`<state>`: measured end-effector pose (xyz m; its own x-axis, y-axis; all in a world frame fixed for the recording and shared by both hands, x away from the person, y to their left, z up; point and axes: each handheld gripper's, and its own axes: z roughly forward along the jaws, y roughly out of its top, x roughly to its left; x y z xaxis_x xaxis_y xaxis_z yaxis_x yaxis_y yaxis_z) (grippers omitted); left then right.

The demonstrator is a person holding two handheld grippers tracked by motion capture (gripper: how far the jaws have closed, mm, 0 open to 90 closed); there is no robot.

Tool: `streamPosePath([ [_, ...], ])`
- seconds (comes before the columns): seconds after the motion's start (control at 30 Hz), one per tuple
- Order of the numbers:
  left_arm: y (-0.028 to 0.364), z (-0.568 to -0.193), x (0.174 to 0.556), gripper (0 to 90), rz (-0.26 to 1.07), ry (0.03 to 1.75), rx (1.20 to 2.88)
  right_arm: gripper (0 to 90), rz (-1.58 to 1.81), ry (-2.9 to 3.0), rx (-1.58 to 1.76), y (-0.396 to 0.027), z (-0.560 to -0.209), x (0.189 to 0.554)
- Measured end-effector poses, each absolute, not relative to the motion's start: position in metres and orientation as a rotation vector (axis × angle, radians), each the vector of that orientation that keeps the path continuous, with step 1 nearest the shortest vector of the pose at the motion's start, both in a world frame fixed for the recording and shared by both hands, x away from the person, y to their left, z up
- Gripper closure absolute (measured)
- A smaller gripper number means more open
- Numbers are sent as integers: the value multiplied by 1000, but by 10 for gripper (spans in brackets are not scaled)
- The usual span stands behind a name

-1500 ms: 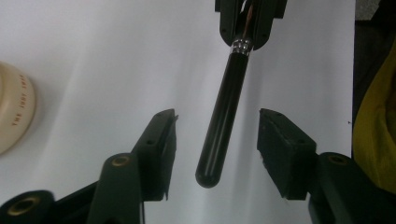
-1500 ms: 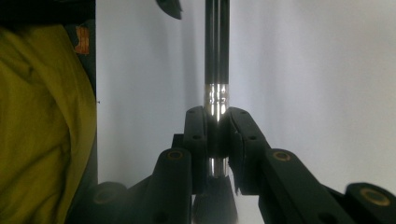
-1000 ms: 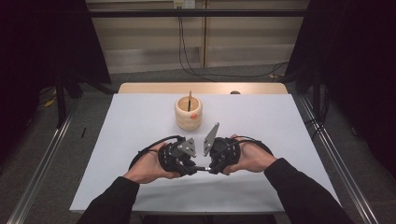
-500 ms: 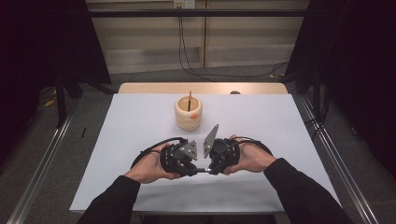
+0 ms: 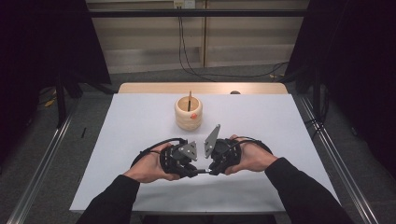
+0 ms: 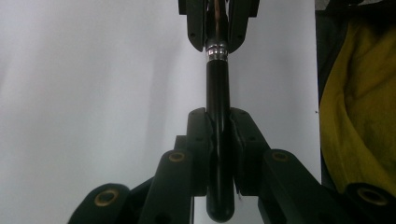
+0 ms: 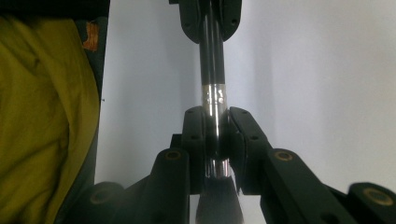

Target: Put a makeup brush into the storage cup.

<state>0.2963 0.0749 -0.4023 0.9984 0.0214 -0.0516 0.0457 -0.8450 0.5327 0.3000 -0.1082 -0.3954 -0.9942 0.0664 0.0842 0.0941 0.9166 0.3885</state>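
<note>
Closing in of the left gripper (image 5: pixel 195 171) since the earlier high view, jaws just squeezing down onto the black handle of the brush (image 6: pixel 218 93); hands otherwise in the same spot, low in the middle of the frame. Clamped tight now on the round back end of the handle, seen in the left gripper view with the handle running straight up the middle. Right gripper (image 5: pixel 210 171) clamped on the same brush (image 7: pixel 214 70) near its shiny silver ring, soft bristles poking out at the bottom of the right gripper view. So: one brush, held level between two grippers, just above the white table (image 5: pixel 116 135). Farther up, in the middle of the high view, a tan cup (image 5: pixel 188 113) with a thin stick (image 5: pixel 189 100) standing in it, well apart from the hands. Likely trouble from here: pulling both ways at once and snapping or slipping the smooth round handle; letting go with one side too soon and tipping the brush down onto the table; squashing the bristles in the right jaws; bumping the cup over on the way to it.
</note>
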Motion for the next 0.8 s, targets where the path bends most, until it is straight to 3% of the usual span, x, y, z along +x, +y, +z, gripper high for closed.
streamPosePath([
  [0.27, 78, -402, 298, 796, -64, 75, 2571, 677, -664, -2976, -158, -111, -395, 302],
  [0.47, 82, -406, 298, 796, -50, 95, 2561, 510, -701, -2969, -207, -114, -396, 303],
  [0.8, 88, -407, 298, 795, -73, 138, 2507, 338, -869, -2954, -312, -124, -392, 307],
])
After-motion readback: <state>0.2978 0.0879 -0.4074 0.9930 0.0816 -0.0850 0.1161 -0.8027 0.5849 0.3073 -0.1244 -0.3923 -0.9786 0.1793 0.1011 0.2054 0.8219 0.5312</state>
